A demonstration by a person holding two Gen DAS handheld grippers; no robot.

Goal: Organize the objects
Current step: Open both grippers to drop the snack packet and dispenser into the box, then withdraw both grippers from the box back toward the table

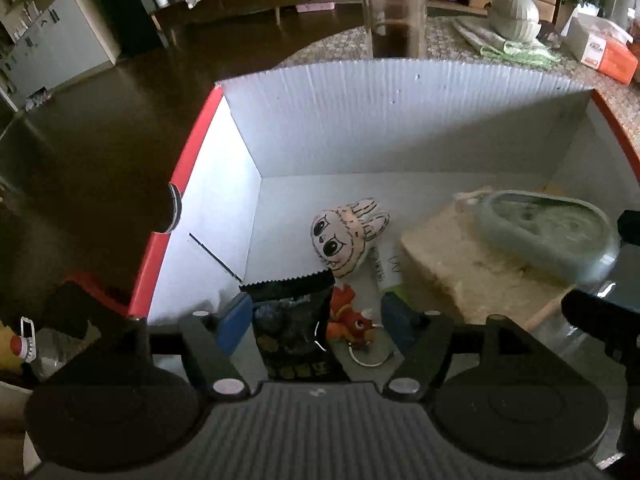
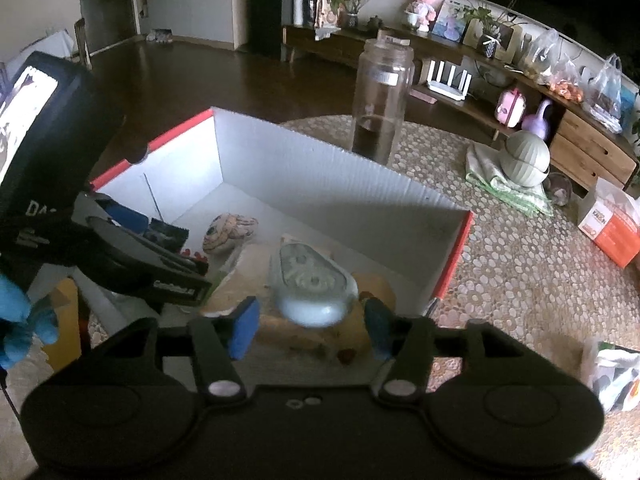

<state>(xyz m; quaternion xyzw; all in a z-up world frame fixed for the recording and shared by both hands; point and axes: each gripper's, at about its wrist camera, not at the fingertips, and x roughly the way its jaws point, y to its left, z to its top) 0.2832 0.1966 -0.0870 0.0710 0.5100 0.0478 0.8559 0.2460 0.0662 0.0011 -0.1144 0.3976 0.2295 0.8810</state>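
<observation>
A white cardboard box (image 1: 360, 120) with red outer walls holds the objects. My left gripper (image 1: 314, 320) hangs low inside it, open, with a black snack packet (image 1: 292, 320) between its blue pads; the right pad stands clear of the packet. Beside the packet lie an orange toy (image 1: 352, 320), a bunny-face plush (image 1: 348, 236) and a white tube (image 1: 384, 268). My right gripper (image 2: 311, 330) is open over the box's near end, and a pale green oval case (image 2: 312, 284) sits between its fingers on a beige block (image 2: 244, 276), with a gap on each side.
The box stands on a round table with a pebbled mat (image 2: 500, 264). Behind the box is a tall glass jar (image 2: 380, 100). A green ribbed pot (image 2: 524, 156) on a cloth and an orange-white carton (image 2: 612, 224) sit to the right. A blue-gloved hand (image 2: 24, 328) holds the left gripper.
</observation>
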